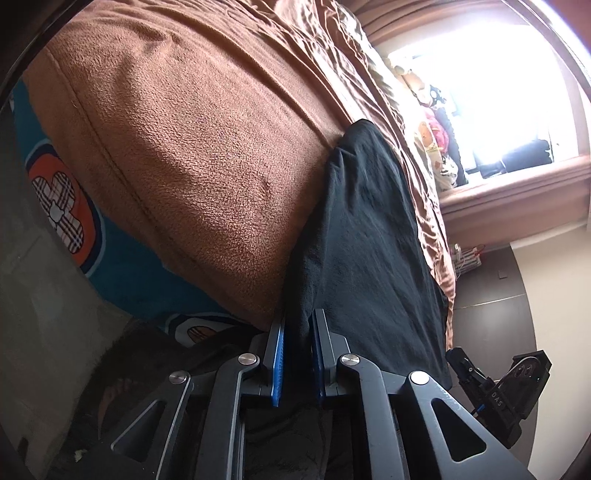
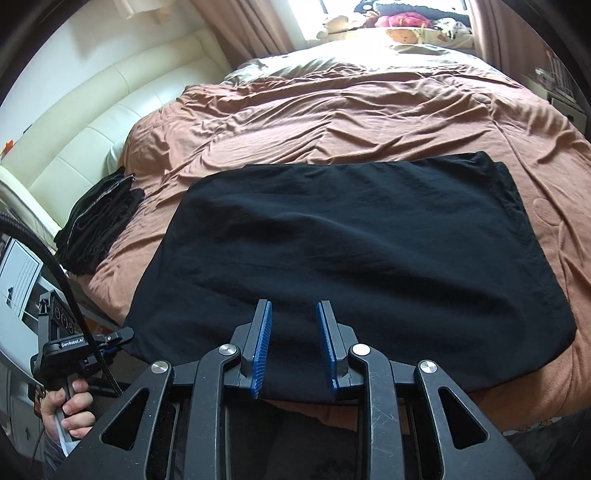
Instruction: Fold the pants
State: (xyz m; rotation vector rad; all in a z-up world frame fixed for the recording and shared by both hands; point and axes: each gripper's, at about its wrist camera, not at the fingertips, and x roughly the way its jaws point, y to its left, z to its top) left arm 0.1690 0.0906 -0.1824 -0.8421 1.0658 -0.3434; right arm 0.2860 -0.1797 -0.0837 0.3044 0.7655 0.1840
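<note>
The left tongs (image 1: 298, 354) pinch a corner of the black pants (image 2: 351, 258) at the bed (image 2: 332, 110) edge; the right tongs (image 2: 294, 350) hang spread, empty. A one-sided pull could skew the fold.

The left wrist view looked from low at the bed (image 1: 207, 155) edge, rolled sideways, close along the black pants (image 1: 362, 236). The right wrist view looked down from the foot edge toward the window (image 2: 314, 14). Both showed pants and bed.
</note>
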